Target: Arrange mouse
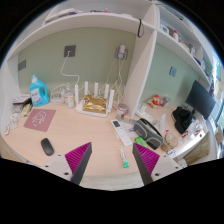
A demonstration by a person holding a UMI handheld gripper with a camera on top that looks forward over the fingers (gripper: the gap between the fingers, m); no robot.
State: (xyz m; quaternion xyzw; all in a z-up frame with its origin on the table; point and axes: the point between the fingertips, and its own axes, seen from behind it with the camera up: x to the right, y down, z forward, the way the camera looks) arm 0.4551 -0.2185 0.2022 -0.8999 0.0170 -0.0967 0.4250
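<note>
The tool [112, 162] is held above a pale wooden bench [85, 135]; its two fingers are spread wide apart, with nothing between them and nothing pressed by either; a magenta pad [77, 157] is seen on the inner face of one finger, and a matching pad [146, 159] on the other.

The mouse [47, 146], dark and oval, is found lying on the bench ahead of the fingers and off to the left-hand finger's side, well apart from both; it is not touched by the tool. Beyond the mouse a pinkish mouse mat [40, 120] is laid flat on the bench; the mouse rests off it, nearer the tool.

Further back a blue bottle [40, 92] is stood upright near the wall; toward the middle of the bench a white rack [95, 100] with upright posts is placed, something yellowish being held inside it. Beside the right-hand finger a small green object [126, 164] is seen on the bench; beyond it a dark bag [149, 131] and a monitor [200, 99] are set among clutter.
</note>
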